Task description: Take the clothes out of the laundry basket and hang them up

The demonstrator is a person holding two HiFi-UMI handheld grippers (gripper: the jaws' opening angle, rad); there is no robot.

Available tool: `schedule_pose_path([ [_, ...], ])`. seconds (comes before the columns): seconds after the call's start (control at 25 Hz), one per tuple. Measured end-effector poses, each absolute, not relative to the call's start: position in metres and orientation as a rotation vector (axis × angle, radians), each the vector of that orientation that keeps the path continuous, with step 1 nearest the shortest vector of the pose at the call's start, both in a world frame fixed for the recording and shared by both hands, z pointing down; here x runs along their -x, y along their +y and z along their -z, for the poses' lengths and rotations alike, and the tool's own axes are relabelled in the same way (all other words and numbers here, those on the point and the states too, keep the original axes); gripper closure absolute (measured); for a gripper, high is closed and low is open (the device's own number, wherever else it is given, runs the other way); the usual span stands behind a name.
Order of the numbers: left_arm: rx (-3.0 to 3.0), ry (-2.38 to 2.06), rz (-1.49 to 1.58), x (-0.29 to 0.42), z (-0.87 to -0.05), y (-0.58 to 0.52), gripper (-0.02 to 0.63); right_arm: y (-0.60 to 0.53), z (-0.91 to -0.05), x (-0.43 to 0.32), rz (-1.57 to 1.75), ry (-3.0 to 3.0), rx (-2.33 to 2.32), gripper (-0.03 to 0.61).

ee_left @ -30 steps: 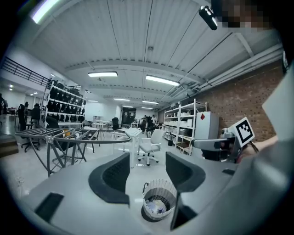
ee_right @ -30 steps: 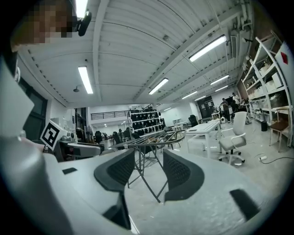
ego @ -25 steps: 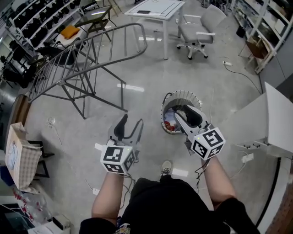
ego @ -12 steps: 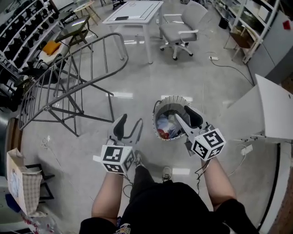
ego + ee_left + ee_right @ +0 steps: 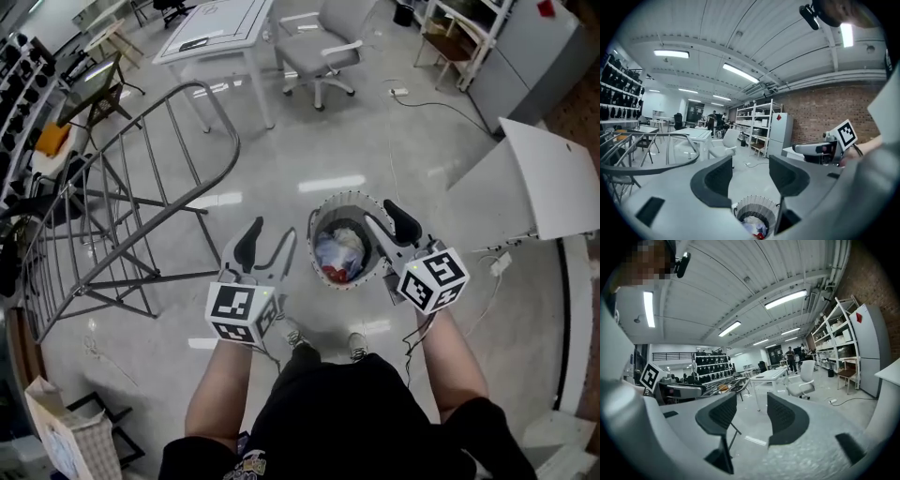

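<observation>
Nothing hangs yet: the clothes (image 5: 339, 251) lie in the basket (image 5: 352, 197), and the rack (image 5: 197, 85) at left is bare. The left gripper (image 5: 272, 234) and right gripper (image 5: 380, 214) gape empty.

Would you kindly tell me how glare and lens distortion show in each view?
Head view: ceiling lights glare in bright streaks on the glossy floor near the laundry basket, otherwise sharp. Left gripper view: heavy fisheye, black corners, a blown-out ceiling light. Right gripper view: same fisheye, bowing the shelving.

I'm working in an industrial lab hall: brick wall (image 5: 820, 112), metal storage shelves (image 5: 836, 341), ceiling strip lights (image 5: 785, 299), swivel office chair (image 5: 314, 52).
</observation>
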State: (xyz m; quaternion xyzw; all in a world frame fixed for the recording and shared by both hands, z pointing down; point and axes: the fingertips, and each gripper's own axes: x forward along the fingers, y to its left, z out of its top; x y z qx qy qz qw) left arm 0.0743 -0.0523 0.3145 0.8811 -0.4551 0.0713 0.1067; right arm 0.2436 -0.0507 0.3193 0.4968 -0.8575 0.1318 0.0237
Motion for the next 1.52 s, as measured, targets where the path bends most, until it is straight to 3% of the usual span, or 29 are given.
schedule_pose_path([
  [0.68, -2.686, -1.068, -0.194, -0.062, -0.353, -0.109, 0.390, -0.088, -0.354, -0.215, -0.472, -2.493, -1.711, 0.374],
  [1.2, -2.584, -1.221, -0.247, -0.113, -0.414, -0.112, 0.391, -0.123, -0.437, -0.262, -0.584, -2.551, -1.466, 0.365],
  [1.52, -2.499, -1.268, -0.348, -0.140, -0.482, -0.115, 0.390, -0.136, -0.533, -0.281, -0.694, -2.518, -1.295, 0.365],
])
